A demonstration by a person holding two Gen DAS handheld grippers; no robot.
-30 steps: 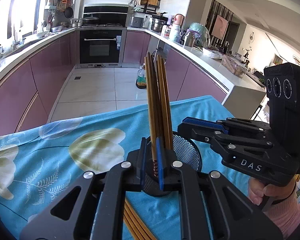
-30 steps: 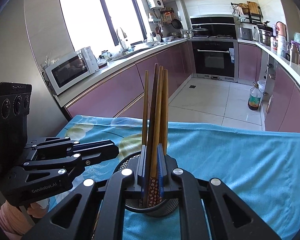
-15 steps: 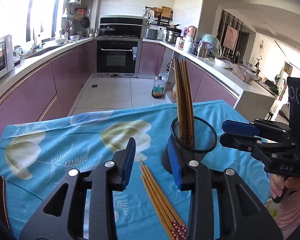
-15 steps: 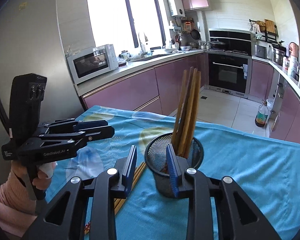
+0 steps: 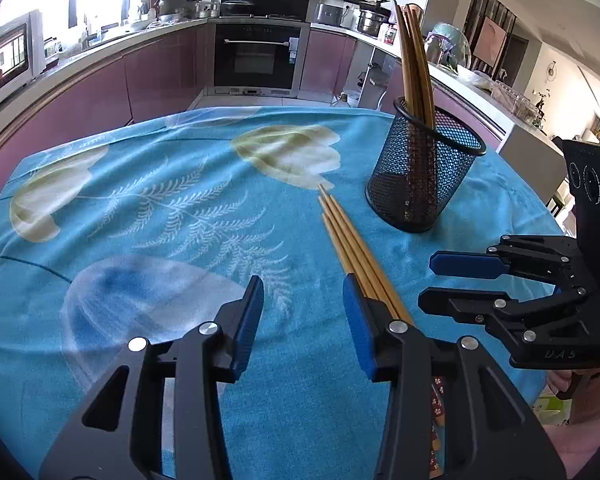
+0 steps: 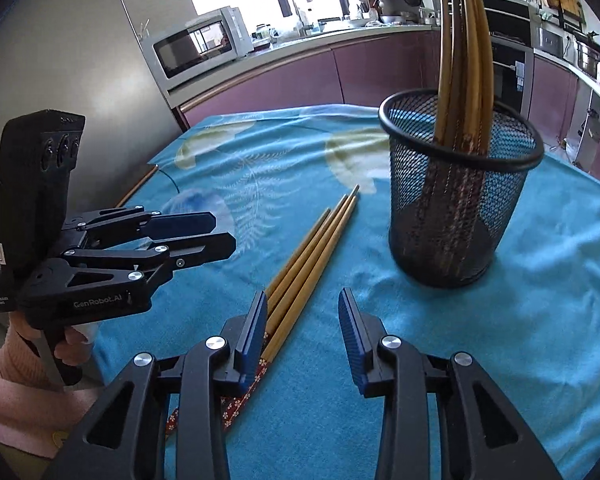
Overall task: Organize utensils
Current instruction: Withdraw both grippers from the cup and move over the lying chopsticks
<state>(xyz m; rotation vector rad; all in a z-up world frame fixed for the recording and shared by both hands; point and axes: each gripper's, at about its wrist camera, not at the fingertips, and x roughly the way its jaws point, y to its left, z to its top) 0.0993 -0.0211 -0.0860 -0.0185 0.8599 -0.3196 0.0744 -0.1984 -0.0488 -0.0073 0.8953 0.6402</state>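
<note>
A black mesh cup (image 5: 422, 178) stands on the blue cloth and holds several wooden chopsticks (image 5: 414, 56) upright; it also shows in the right wrist view (image 6: 458, 188). Several more chopsticks (image 5: 354, 252) lie flat on the cloth in front of the cup, also in the right wrist view (image 6: 310, 258). My left gripper (image 5: 302, 320) is open and empty, low over the cloth beside the lying chopsticks. My right gripper (image 6: 302, 326) is open and empty, just right of them. Each gripper shows in the other's view (image 5: 456, 282) (image 6: 216, 234).
The table wears a blue flowered cloth (image 5: 160, 216). Its edges drop off toward purple kitchen cabinets (image 5: 100, 84) and an oven (image 5: 256, 56) behind. A microwave (image 6: 198, 46) sits on the counter at the left.
Both grippers let go of the chopsticks in the cup, opened and drew back and down toward the near table edge. The cup with its chopsticks stays standing.
</note>
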